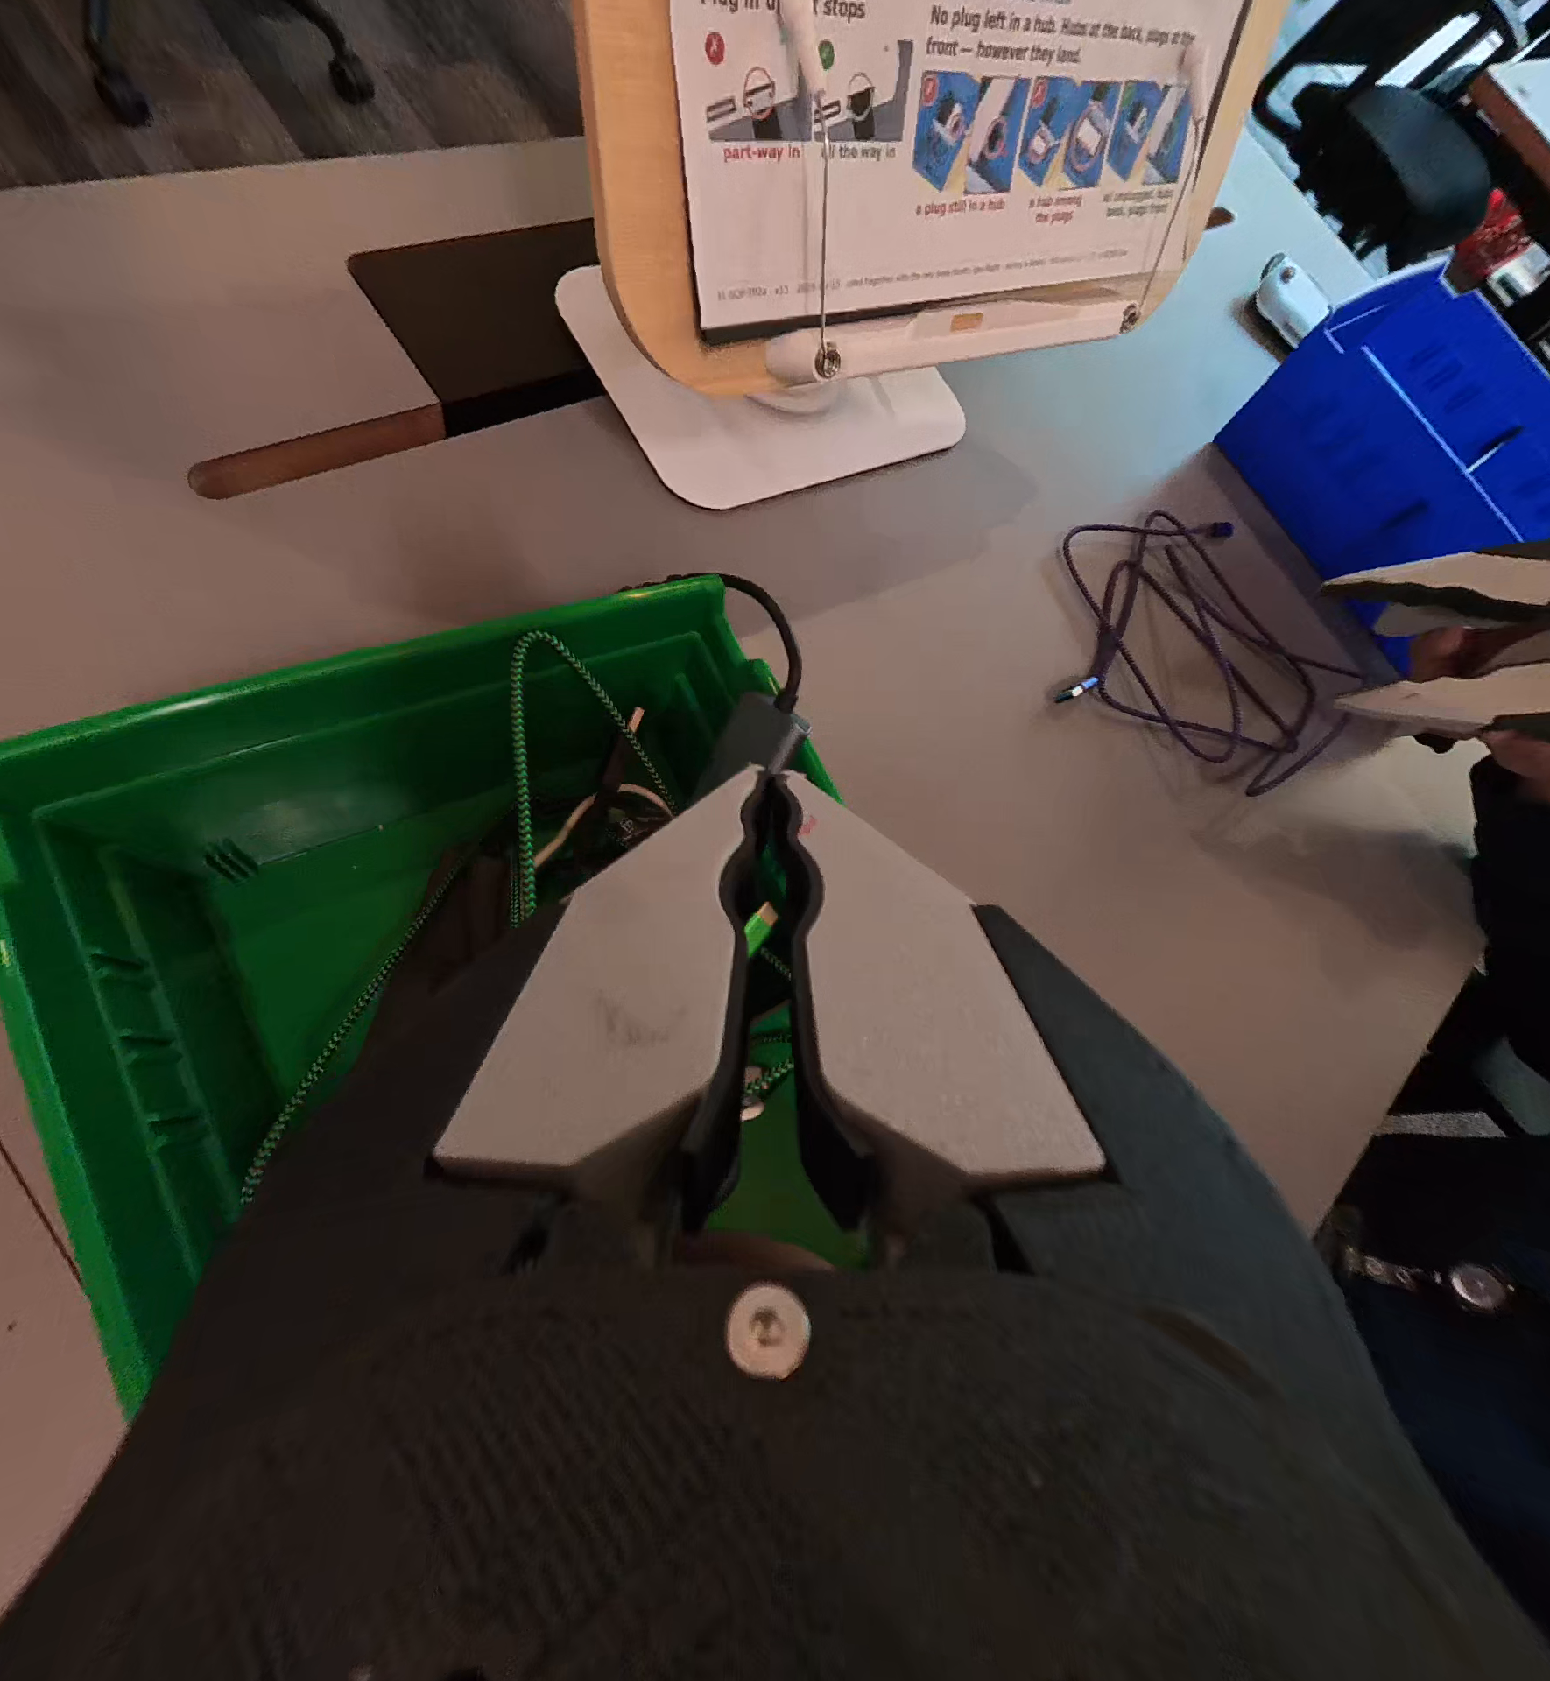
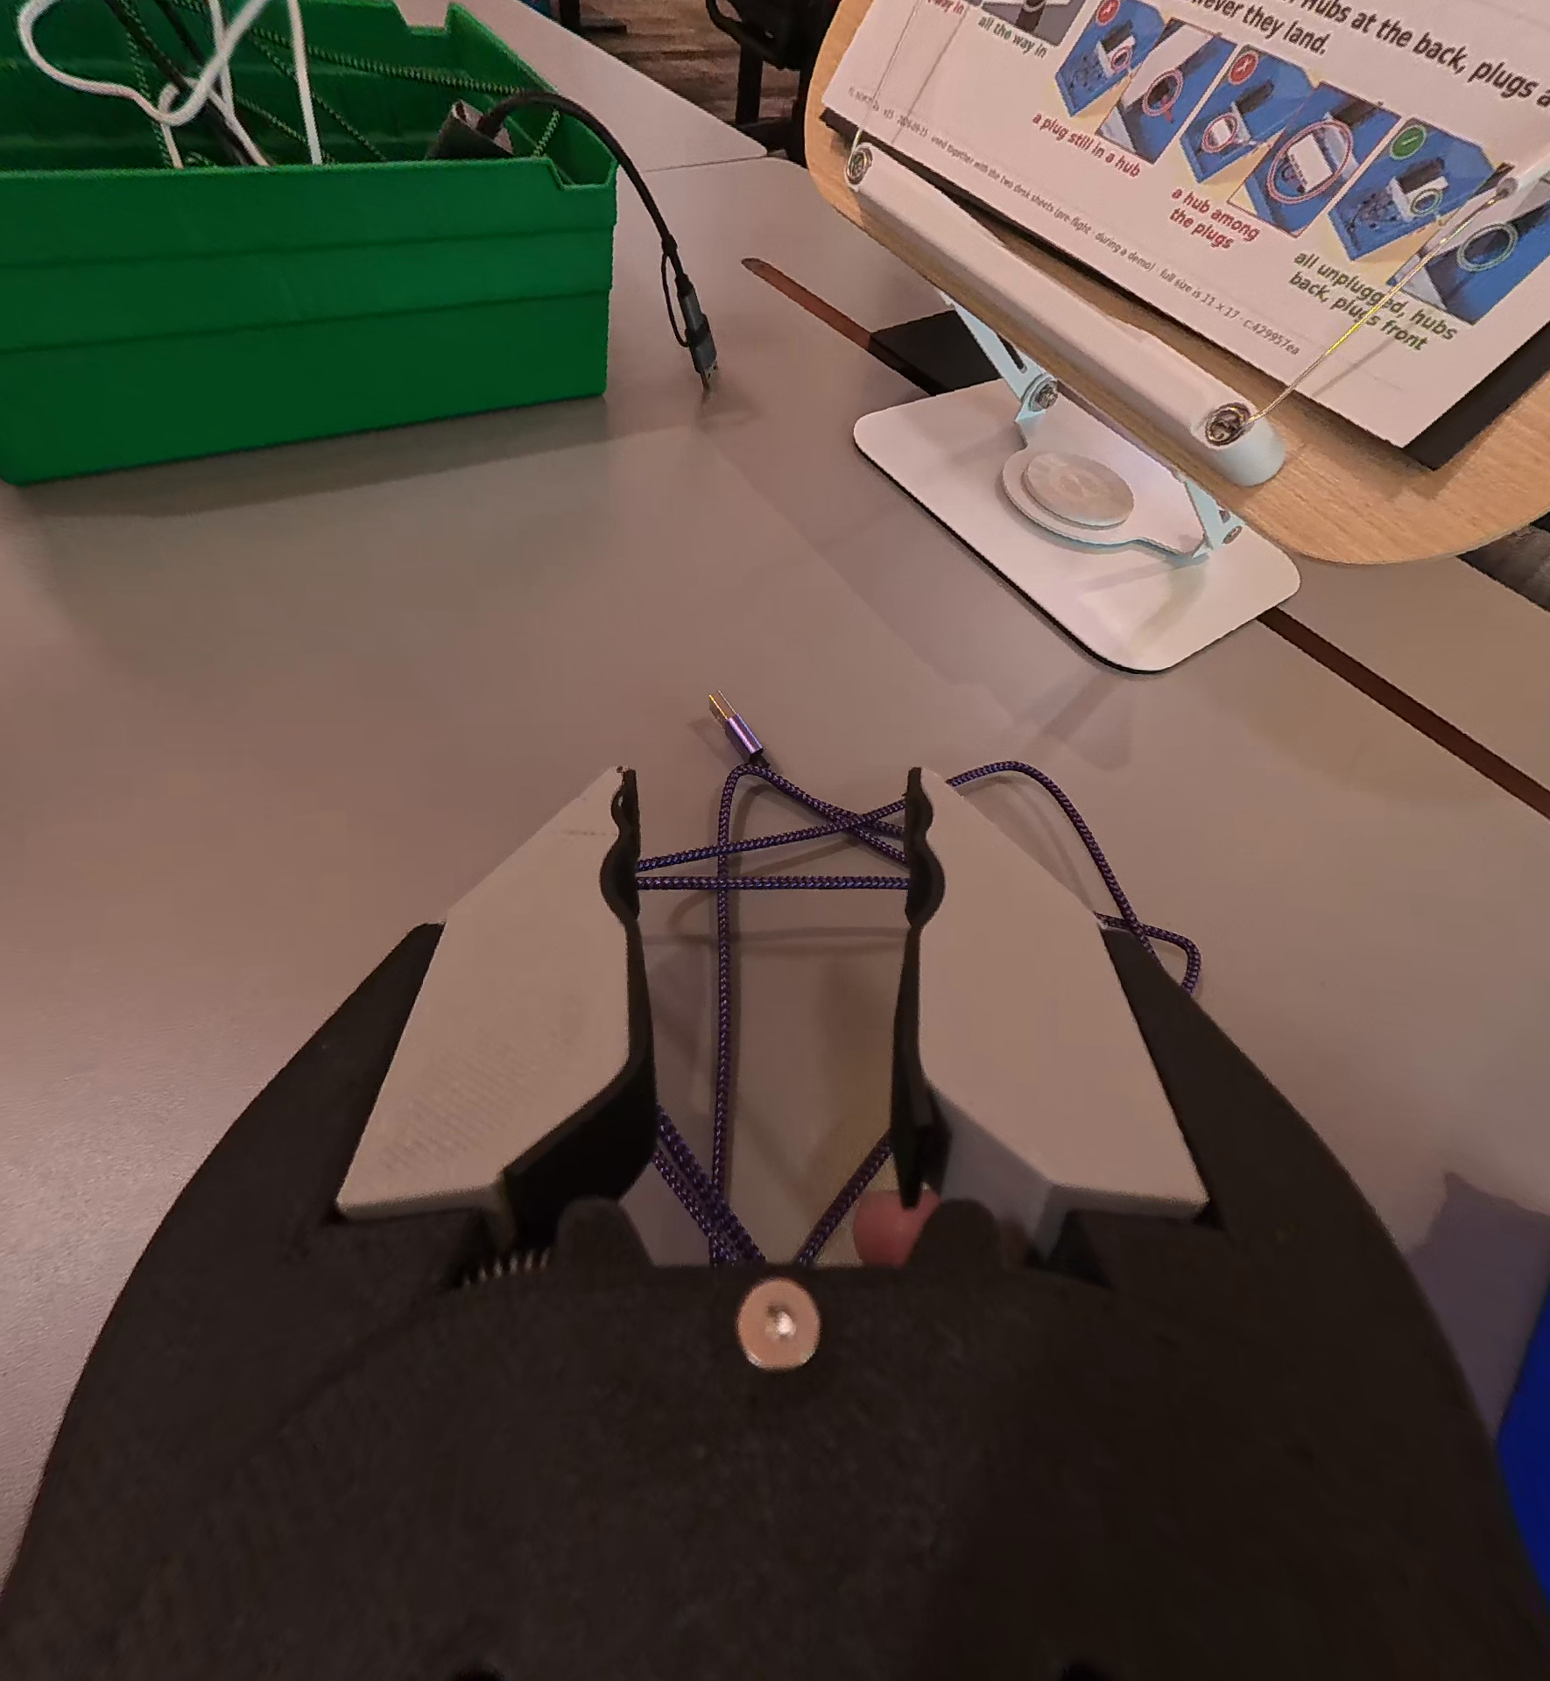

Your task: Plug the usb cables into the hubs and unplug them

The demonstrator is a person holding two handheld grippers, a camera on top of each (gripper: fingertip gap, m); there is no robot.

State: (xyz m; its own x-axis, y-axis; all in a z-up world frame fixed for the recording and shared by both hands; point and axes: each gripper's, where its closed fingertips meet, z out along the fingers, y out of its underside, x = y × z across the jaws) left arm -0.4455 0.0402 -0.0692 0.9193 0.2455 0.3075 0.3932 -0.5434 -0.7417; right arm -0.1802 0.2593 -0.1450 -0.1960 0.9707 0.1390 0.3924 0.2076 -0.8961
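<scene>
My left gripper reaches over the right end of the green bin and is shut on the end of a grey hub. The hub's black cable loops over the bin rim; in the right wrist view it hangs down the bin's side to its plug on the table. Green braided and white cables lie in the bin. My right gripper is open and empty, low over a loose purple braided USB cable on the table. The cable's plug lies just beyond the fingertips.
A tilted board with an instruction sheet on a white stand is at the back of the grey table. A blue bin sits at the right, beside the purple cable. The right gripper shows at the right edge of the left wrist view. Some 35 cm of space lies between my two pairs of fingers.
</scene>
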